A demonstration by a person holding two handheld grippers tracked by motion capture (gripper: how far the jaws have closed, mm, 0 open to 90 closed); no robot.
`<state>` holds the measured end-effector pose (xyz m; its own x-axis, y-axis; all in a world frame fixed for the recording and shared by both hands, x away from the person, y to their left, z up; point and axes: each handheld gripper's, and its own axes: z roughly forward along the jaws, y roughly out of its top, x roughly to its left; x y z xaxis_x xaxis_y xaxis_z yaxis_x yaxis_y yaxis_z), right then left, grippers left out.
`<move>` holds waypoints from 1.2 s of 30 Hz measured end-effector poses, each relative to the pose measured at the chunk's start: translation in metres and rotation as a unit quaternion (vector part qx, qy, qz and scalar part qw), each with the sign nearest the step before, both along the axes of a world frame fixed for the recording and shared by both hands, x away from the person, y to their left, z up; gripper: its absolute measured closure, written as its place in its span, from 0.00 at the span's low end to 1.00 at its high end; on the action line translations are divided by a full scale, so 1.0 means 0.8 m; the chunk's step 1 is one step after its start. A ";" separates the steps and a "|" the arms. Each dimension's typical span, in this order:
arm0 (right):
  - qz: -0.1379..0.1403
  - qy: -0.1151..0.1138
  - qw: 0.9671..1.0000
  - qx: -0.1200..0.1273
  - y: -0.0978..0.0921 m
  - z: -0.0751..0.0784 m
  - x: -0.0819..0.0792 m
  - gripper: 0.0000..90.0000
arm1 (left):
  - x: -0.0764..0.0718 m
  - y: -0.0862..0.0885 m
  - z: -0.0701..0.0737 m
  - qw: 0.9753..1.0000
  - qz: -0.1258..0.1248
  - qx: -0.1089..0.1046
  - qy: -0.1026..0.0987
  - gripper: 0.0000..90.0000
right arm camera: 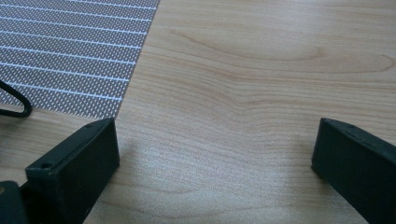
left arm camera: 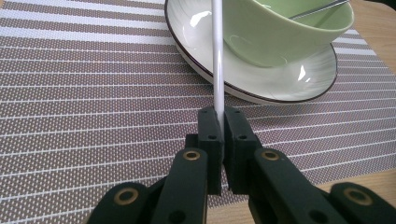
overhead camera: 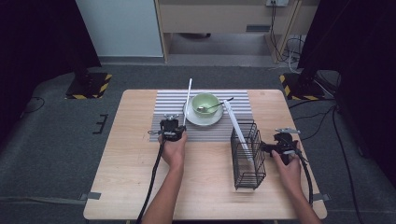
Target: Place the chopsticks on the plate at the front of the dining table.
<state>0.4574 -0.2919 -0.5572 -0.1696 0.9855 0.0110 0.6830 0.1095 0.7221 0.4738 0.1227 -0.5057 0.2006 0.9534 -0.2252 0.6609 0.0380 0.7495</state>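
The white chopstick (left arm camera: 217,60) is clamped between the closed jaws of the left gripper (overhead camera: 172,129), its shaft running forward across the rim of the white saucer (left arm camera: 280,81) beside the green bowl (overhead camera: 206,103) (a spoon (overhead camera: 212,107) rests in that bowl). The striped placemat (left arm camera: 93,93) lies beneath. The second chopstick (overhead camera: 238,127) leans in the wire basket (overhead camera: 247,156). The right gripper (overhead camera: 282,144) rests over bare table (right arm camera: 261,70), jaws spread wide and empty. Risk: the grip sits at the very end of the stick, so it may pivot or slip, or its shaft may catch the saucer rim.
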 end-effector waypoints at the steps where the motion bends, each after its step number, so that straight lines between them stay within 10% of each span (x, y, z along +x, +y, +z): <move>1: 0.000 0.000 1.000 0.000 0.000 0.000 0.000 0.01 | 0.000 0.000 0.000 1.000 0.001 -0.001 0.000 0.96; 36: -0.002 0.000 1.000 0.000 0.001 0.000 0.000 0.01 | -0.001 -0.008 -0.011 1.000 0.008 0.011 0.014 0.96</move>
